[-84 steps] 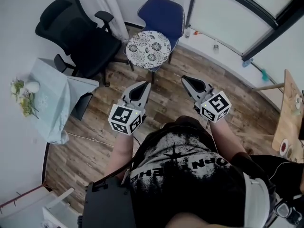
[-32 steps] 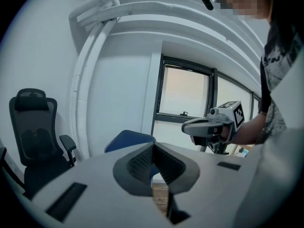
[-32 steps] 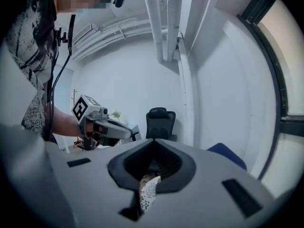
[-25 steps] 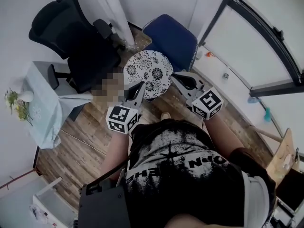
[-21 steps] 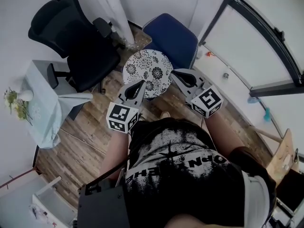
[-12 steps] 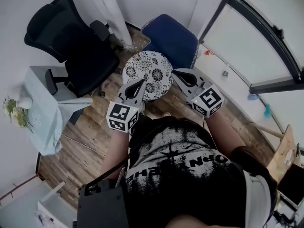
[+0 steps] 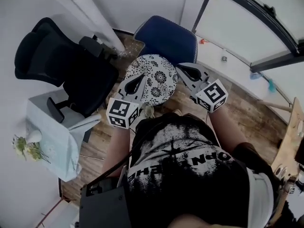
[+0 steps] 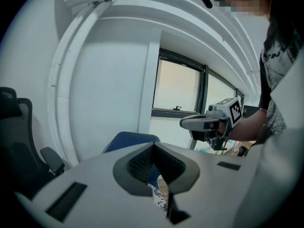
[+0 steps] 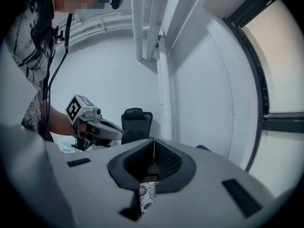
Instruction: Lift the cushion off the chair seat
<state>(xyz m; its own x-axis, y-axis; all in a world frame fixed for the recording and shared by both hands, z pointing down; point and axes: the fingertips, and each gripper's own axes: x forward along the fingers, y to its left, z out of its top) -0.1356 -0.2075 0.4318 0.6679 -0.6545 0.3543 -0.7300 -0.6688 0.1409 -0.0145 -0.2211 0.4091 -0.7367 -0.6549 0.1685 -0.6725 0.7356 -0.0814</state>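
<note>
A round white cushion (image 7: 154, 77) with a black flower print lies on the seat of a blue chair (image 7: 167, 36). My left gripper (image 7: 141, 77) hangs over the cushion's left edge, jaws shut with nothing in them. My right gripper (image 7: 182, 69) is at the cushion's right edge, also shut with nothing held. In the left gripper view the shut tips (image 8: 153, 146) point at the blue chair (image 8: 127, 139), and a strip of cushion (image 8: 160, 199) shows through the jaw gap. In the right gripper view the cushion print (image 9: 146, 194) shows below the shut tips (image 9: 153, 139). I cannot tell whether either gripper touches the cushion.
A black office chair (image 7: 59, 63) stands left of the blue chair, close to my left gripper. A small table under a pale cloth (image 7: 54, 134) with flowers (image 7: 28, 147) is at the lower left. White wall and pipes lie behind; a window frame (image 7: 247, 18) runs along the right.
Both grippers have moved forward towards the cushion and now flank it left and right. The view has shifted, with the cushion nearer. Both stay shut.
</note>
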